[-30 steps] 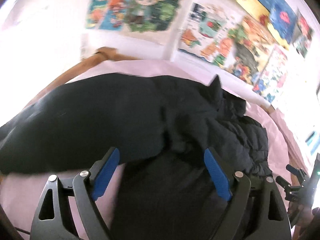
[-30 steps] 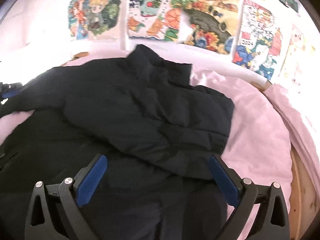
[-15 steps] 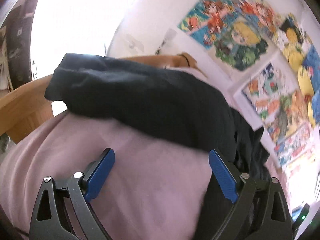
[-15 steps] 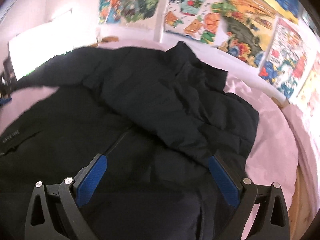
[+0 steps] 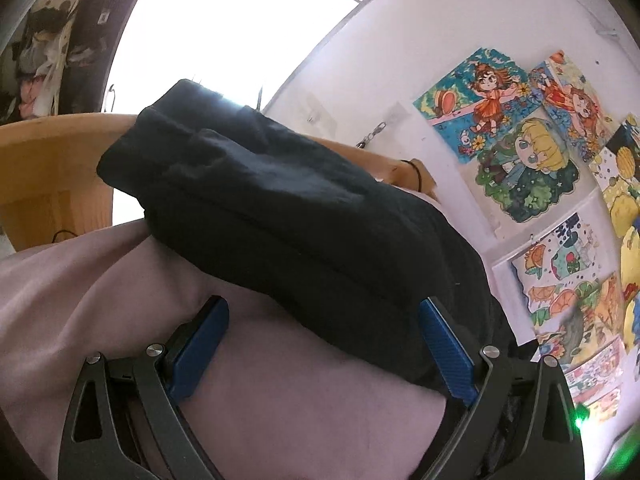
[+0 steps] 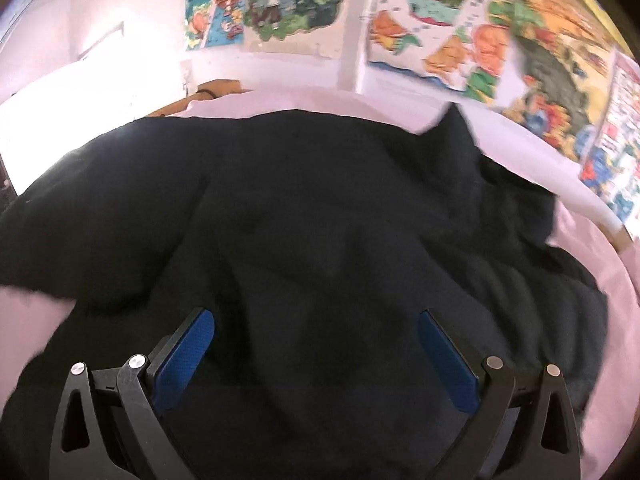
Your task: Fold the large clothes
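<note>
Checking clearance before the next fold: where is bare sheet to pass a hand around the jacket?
Bare pink sheet lies beside the sleeve, toward the wooden bed frame, and along the jacket's right edge. The middle is crowded with bunched dark fabric.

Large black padded jacket [image 6: 320, 240], rumpled and spread across pink bedding, one sleeve [image 5: 248, 184] stretched toward the bed's wooden end
</note>
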### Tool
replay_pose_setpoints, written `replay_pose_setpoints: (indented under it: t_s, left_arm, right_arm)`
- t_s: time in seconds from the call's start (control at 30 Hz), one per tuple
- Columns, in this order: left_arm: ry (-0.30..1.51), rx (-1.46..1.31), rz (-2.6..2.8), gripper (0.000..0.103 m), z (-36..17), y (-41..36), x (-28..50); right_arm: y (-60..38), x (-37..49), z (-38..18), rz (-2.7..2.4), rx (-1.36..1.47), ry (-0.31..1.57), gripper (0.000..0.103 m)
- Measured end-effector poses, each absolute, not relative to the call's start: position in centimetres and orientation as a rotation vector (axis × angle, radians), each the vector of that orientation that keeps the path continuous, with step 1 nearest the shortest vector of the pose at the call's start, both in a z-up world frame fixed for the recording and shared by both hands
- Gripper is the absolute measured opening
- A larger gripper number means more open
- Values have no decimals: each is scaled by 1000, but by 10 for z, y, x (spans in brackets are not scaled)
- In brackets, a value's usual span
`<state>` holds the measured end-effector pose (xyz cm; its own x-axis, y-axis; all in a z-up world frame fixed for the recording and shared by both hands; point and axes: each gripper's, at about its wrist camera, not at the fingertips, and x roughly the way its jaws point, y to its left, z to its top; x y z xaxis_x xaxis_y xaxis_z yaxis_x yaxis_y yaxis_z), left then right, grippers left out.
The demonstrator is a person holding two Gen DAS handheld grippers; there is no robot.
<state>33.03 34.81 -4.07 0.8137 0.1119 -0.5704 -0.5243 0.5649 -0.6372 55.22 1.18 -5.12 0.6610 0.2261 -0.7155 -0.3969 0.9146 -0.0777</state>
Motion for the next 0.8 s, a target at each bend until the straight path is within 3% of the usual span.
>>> replay_pose_setpoints:
  t_s: [0.07, 0.1, 0.13, 0.23, 0.33, 0.5, 0.8]
  left_arm:
    - [491, -890, 401, 90, -44, 348, 329]
    - [476, -888, 409, 80, -44, 349, 329]
    - [465, -890, 413, 64, -46, 350, 328]
    - [448, -907, 399, 36, -49, 354, 331]
    - [433, -911, 385, 18, -47, 357, 333]
    - [401, -851, 354, 7, -25, 349, 334]
    - [320, -681, 251, 6, 55, 319, 343]
  right_arm:
    - [32, 560, -63, 357, -281, 768, 103]
    - [40, 562, -69, 351, -311, 764, 103]
    - [47, 564, -76, 343, -346, 759, 103]
    - [52, 568, -87, 342, -383, 744, 103]
    - [47, 575, -96, 359, -358, 762, 103]
    - [45, 579, -103, 369, -329, 771, 103]
    - [-9, 558, -45, 422, -187, 789, 103]
